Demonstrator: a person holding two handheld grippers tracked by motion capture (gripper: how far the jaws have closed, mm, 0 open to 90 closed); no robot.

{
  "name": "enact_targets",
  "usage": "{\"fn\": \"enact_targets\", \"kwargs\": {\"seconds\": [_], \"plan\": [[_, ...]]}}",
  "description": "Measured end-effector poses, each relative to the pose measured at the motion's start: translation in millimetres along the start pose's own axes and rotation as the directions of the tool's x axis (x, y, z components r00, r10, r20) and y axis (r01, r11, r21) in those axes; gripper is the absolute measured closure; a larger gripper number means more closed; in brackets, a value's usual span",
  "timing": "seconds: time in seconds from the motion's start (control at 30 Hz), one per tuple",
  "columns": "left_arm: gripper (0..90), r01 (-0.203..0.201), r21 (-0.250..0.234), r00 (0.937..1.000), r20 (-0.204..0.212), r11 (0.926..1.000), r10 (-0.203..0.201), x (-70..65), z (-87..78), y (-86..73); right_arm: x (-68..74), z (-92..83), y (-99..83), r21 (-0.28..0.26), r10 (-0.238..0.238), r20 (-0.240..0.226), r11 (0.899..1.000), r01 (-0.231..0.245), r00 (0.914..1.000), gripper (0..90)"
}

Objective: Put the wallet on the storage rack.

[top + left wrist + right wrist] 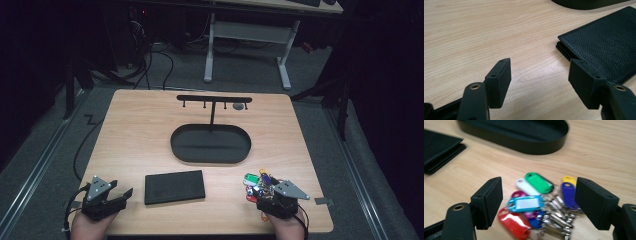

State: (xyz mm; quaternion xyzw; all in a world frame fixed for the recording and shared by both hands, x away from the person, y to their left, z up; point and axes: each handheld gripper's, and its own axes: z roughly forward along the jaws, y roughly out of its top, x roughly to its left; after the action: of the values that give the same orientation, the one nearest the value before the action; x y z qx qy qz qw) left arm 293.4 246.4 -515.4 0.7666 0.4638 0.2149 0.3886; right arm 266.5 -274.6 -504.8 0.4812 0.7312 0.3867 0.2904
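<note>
A bunch of keys (257, 181) with several coloured tags lies near the table's front right corner. My right gripper (260, 194) stands open just behind it. In the right gripper view the keys (531, 203) lie on the wood between and ahead of the spread jaws of that gripper (537, 200), and neither pad touches them. A black leather wallet (174, 186) lies flat at the front middle. My left gripper (124, 196) is open to its left with nothing in it (539, 77), and the wallet's corner (606, 45) sits just beyond its right jaw.
A black oval tray (210, 159) with a T-shaped hook stand (214, 98) occupies the table's middle; its wall (524, 143) is beyond the keys. A small grey item (239, 106) sits by the bar's right end. Bare wood lies left of the tray.
</note>
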Motion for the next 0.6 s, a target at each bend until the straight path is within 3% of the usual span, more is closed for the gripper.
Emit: {"fn": "enact_targets", "kwargs": {"seconds": [0.17,0.23,0.43,0.6], "plan": [[31.1,0.025,-0.004,0.9997,0.002,0.9997,-0.025,5.9,0.6,0.2,-0.2,0.2,2.5,-0.041,0.001,0.004,0.999,-0.001,1.0,24.3],[30.1,0.011,-0.009,0.9999,-0.002,0.9999,-0.011,5.9,3.8,0.4,-0.4,0.3,-0.2,-0.037,0.009,-0.017,0.999,-0.01,0.9998,24.4],[31.2,-0.008,-0.001,1.0,0.001,1.0,0.008,3.5,9.0,-2.9,-3.5,-1.7,0.4,-0.048,0.028,-0.022,0.998,-0.029,0.9994,24.4],[35.3,-0.012,-0.018,0.9998,0.018,0.9998,0.012,1.0,2.4,-4.9,-0.6,0.7,3.7,-0.049,0.023,-0.02,0.999,-0.024,0.9995,28.5]]}}
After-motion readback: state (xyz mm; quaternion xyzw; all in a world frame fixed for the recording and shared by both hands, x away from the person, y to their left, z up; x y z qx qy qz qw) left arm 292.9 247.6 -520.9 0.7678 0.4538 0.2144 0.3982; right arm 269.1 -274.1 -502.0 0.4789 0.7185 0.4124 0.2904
